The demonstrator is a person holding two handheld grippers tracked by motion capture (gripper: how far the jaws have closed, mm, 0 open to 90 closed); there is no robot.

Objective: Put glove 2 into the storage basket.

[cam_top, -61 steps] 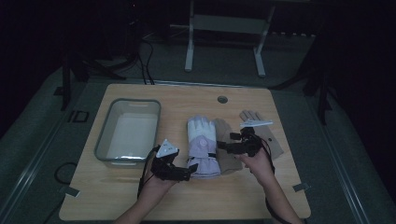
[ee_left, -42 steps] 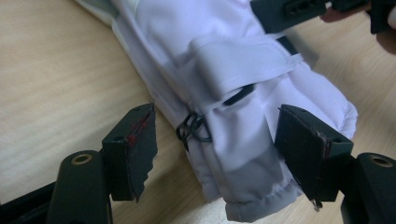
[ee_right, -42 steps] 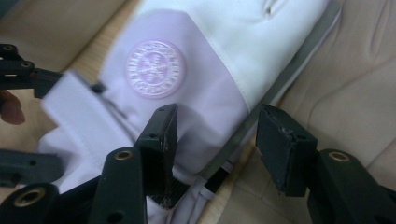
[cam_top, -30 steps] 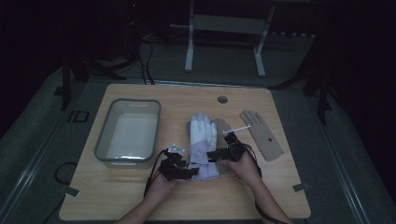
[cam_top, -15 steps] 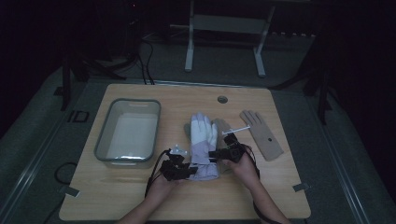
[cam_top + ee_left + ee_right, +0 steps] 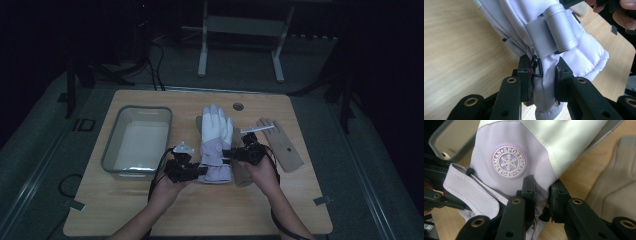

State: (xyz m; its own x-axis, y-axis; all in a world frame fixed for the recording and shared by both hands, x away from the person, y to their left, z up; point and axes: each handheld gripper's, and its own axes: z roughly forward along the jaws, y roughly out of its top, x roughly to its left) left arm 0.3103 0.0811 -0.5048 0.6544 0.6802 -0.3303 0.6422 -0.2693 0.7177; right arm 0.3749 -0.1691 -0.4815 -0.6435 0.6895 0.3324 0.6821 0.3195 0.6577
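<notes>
The left gripper (image 6: 186, 169) is pinching the cuff edge of the lilac-and-white ski glove (image 6: 215, 142), its fingers (image 6: 525, 82) having just been closing and now pressing a fold of the lilac fabric between the pads, just below the glove's strap tab (image 6: 560, 30). The right gripper (image 6: 243, 153) is gripping the opposite side of the same cuff, its fingers (image 6: 527, 192) likewise having just been closing and now clamping the fabric just under the round snowflake badge (image 6: 509, 161).

The glove is lying palm down on the wooden counter (image 6: 150, 210), fingertips pointing away from the person. Just left of the glove is sitting a grey plastic tub (image 6: 137, 142). To the right of the glove a tan glove (image 6: 280, 142) is lying flat, and another tan piece (image 6: 242, 175) is poking out from under the glove's right edge.
</notes>
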